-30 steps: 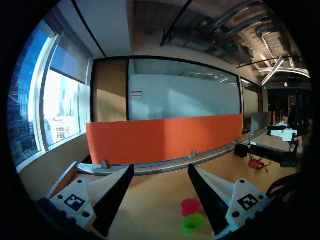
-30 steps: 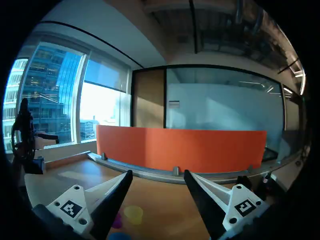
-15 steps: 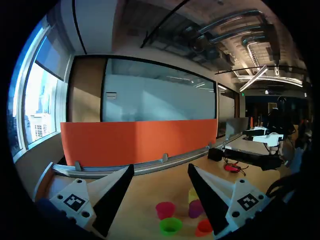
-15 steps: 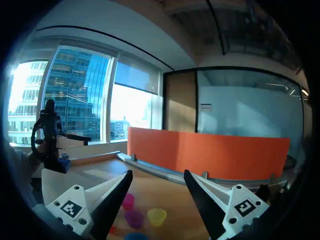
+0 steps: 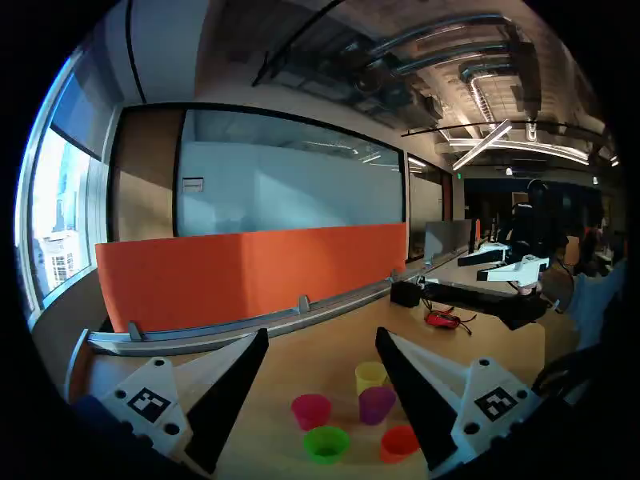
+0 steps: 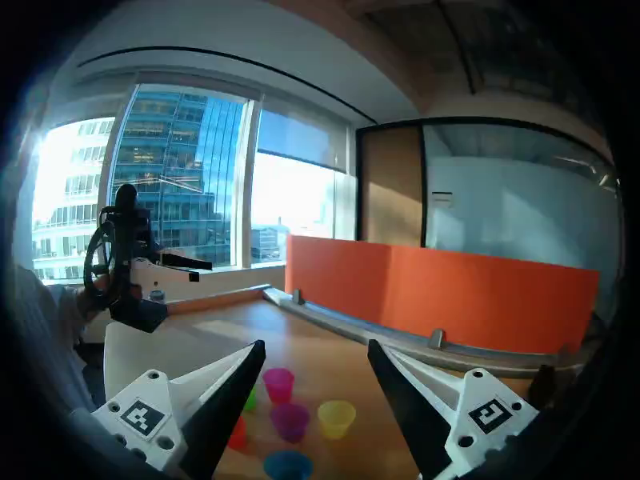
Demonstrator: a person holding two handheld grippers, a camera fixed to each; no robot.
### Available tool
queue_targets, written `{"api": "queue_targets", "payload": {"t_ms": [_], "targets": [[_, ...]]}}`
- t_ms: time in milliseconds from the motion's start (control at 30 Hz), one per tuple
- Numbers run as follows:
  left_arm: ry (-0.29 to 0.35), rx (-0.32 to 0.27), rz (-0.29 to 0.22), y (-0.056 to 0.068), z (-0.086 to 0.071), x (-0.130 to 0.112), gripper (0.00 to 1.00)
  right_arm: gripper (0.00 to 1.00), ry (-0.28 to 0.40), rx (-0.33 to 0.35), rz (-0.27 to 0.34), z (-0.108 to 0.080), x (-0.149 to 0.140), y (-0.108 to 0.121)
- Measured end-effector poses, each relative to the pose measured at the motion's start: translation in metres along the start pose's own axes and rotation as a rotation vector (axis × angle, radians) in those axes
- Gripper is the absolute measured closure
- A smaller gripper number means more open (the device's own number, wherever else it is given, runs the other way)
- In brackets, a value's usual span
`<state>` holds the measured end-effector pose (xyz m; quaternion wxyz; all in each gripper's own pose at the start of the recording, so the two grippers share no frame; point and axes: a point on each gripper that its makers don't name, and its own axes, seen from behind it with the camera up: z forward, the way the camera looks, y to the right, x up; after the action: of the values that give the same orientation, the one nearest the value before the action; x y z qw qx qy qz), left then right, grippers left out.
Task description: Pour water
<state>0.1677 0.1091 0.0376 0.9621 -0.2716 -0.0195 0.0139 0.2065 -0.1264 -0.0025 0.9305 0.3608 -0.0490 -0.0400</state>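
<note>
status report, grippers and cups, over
Left gripper open, right gripper open, both empty. Cups clustered upright on desk ahead. No obstruction seen.

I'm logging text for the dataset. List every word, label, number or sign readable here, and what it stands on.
No text can be read.
White sign on the glass wall: too small to read.
Square markers on the left gripper and right gripper: black-and-white patterns, no letters or numbers.
</note>
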Motion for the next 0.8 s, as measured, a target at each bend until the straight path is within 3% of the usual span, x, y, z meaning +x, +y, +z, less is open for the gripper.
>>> {"api": "queue_targets", "payload": {"t_ms": [500,800], "targets": [[-0.120,-0.032,0.011,0.000,0.007,-0.069,0.00,0.01,-0.073,0.051,-0.012,0.003,-0.045,-0.007],[-0.185,-0.061,0.026,0.007,0.011,-0.110,0.00,0.01,-0.161,0.072,-0.018,0.003,-0.088,-0.010]]}}
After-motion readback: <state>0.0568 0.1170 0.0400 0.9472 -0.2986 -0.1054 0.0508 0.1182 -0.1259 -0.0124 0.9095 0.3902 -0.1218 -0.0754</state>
